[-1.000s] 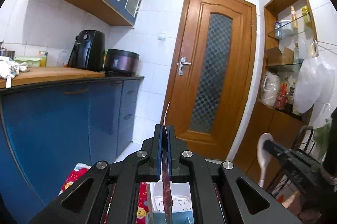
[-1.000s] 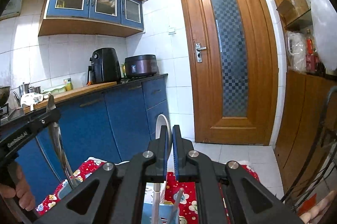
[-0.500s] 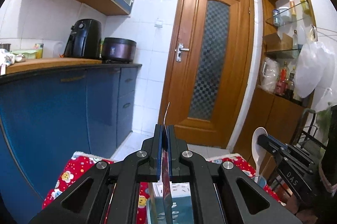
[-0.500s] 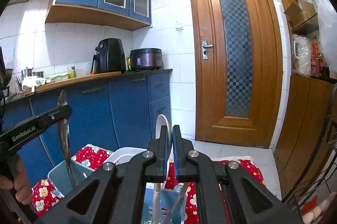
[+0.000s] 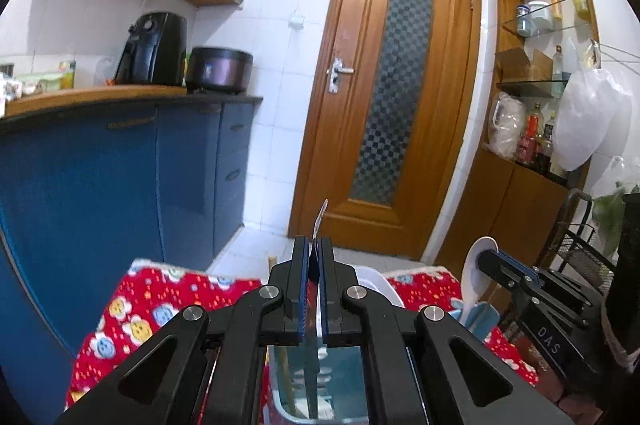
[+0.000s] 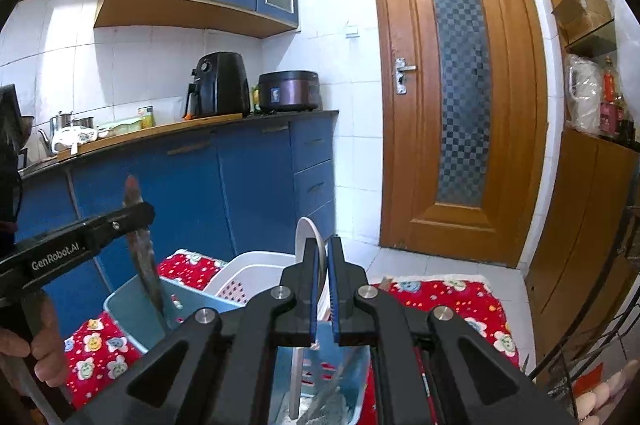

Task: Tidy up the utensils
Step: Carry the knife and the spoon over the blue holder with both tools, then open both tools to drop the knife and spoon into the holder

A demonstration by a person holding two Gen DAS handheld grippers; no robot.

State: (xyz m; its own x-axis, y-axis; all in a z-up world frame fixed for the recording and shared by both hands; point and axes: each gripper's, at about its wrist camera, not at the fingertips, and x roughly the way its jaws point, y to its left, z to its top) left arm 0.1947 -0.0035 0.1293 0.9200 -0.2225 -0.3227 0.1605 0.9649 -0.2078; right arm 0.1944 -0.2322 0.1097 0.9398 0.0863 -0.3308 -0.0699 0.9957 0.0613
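My left gripper [image 5: 313,245] is shut on a metal knife [image 5: 320,221], blade hanging down into a pale blue bin [image 5: 296,381]. From the right wrist view the same knife [image 6: 140,257] dips into the blue bin [image 6: 128,317], held by the left gripper [image 6: 136,215]. My right gripper [image 6: 323,245] is shut on a white spoon [image 6: 306,237], its handle reaching down into the bin's near part. In the left wrist view the spoon [image 5: 478,265] and right gripper [image 5: 486,257] sit at the right.
A white perforated basket [image 6: 248,273] stands behind the blue bin on a red patterned cloth [image 6: 448,297]. Blue cabinets [image 6: 200,193] run along the left, a wooden door [image 6: 460,85] behind, a black wire rack [image 5: 576,245] to the right.
Both grippers have come down and tilted toward the bins. The knife blade has sunk lower into the blue bin, and the red cloth and baskets have come into view.
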